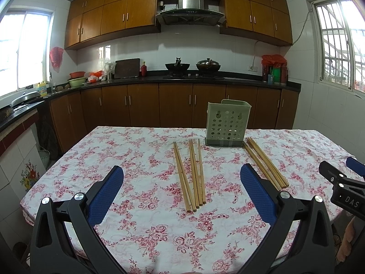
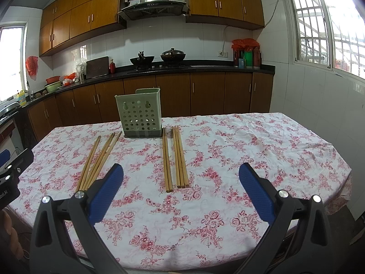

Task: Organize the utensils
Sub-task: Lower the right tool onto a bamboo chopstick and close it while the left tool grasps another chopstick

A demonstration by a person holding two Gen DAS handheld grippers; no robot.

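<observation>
A pale green perforated utensil holder (image 1: 227,124) (image 2: 141,117) stands upright near the table's far edge. Two bunches of wooden chopsticks lie flat in front of it. The left bunch (image 1: 191,174) (image 2: 98,159) lies just ahead of my left gripper (image 1: 181,178), which is open and empty above the cloth. The right bunch (image 1: 264,162) (image 2: 176,158) lies ahead of my right gripper (image 2: 181,175), also open and empty. In the left wrist view the right gripper's black body (image 1: 344,187) shows at the right edge.
The table wears a white cloth with pink flowers (image 2: 251,150). Wooden cabinets and a dark counter (image 1: 182,80) with woks, bowls and bottles run along the far wall. A person's hand (image 2: 10,235) shows at the lower left.
</observation>
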